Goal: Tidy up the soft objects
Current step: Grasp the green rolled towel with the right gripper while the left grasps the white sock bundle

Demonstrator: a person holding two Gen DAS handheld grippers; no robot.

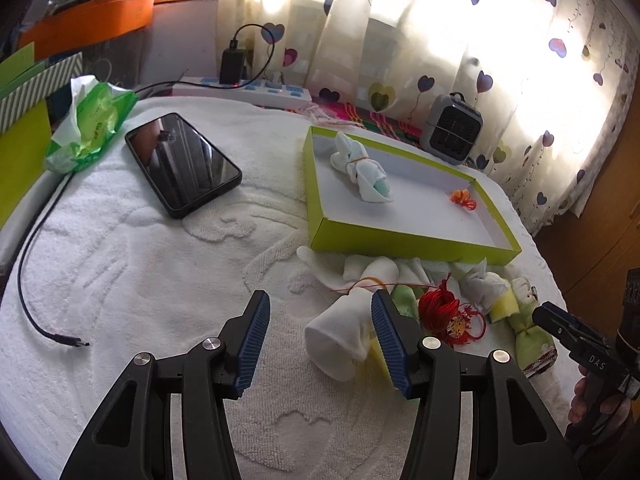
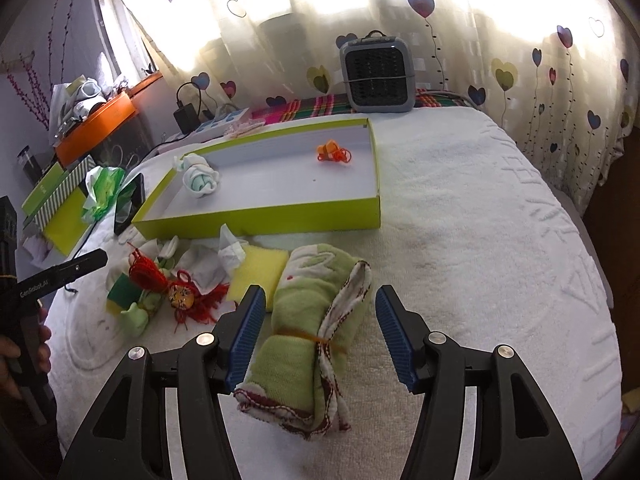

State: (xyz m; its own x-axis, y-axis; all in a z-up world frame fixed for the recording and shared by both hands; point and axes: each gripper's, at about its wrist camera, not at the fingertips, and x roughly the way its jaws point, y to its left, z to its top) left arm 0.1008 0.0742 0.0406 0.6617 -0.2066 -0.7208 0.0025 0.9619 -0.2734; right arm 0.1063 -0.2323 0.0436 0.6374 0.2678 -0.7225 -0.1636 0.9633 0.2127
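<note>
The right gripper [image 2: 320, 332] stands wide open around a rolled green towel [image 2: 308, 344] bound with an orange rubber band, neither finger touching it, while the left gripper [image 1: 320, 340] is also open, with a white sock roll [image 1: 340, 336] lying between its fingers against the right-hand pad. Just beyond them, on the white bedspread [image 2: 480, 260], lies a small heap: a yellow sponge [image 2: 258, 268], white cloth bundles [image 2: 208, 260] and a red tassel charm [image 2: 182, 292]. Behind the heap sits a shallow green box [image 2: 260, 216] holding another white sock bundle [image 2: 200, 180] and an orange knot [image 2: 334, 151], with a phone [image 1: 182, 164] to its left.
</note>
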